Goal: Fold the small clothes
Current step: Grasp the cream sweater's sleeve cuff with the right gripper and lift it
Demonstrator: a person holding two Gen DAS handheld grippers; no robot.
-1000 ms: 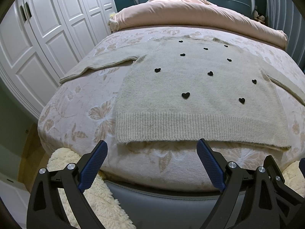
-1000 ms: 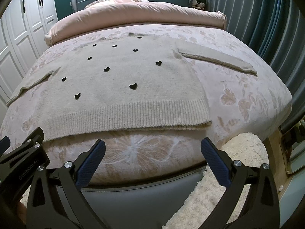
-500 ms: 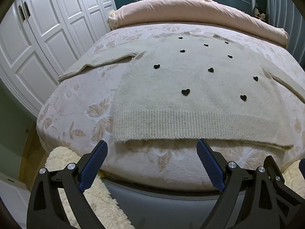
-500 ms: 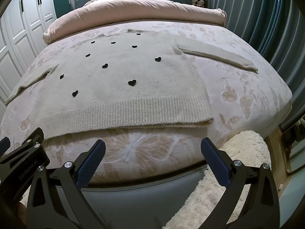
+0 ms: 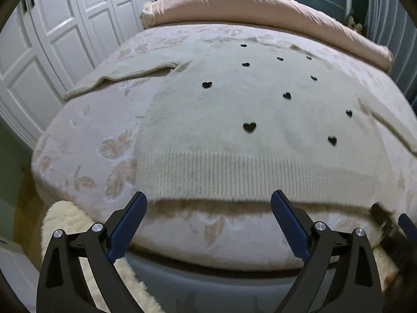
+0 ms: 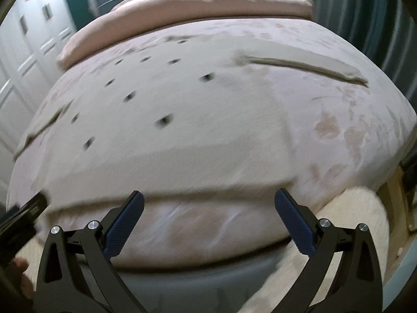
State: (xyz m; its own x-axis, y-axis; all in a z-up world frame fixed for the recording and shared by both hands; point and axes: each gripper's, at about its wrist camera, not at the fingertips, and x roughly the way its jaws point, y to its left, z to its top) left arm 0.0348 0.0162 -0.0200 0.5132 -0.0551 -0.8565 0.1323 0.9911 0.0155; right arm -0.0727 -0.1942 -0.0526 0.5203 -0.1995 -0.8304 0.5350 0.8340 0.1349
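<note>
Left wrist: sweater (image 5: 234, 140) flat on bed (image 5: 86, 140), hand-held gripper (image 5: 208, 203) agape.

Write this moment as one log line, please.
cream knit sweater with black hearts: flat on bed | left gripper: open, near hem | right gripper: open, near hem

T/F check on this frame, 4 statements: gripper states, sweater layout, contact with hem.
1. The left gripper is open, holding nothing. True.
2. The cream knit sweater with black hearts is folded in half. False: it lies spread flat on the floral bedspread, sleeves out to both sides.
3. The right gripper is shut on the ribbed hem. False: it is open, short of the hem.
4. A pink duvet is bunched at the bed's far end. True.
</note>
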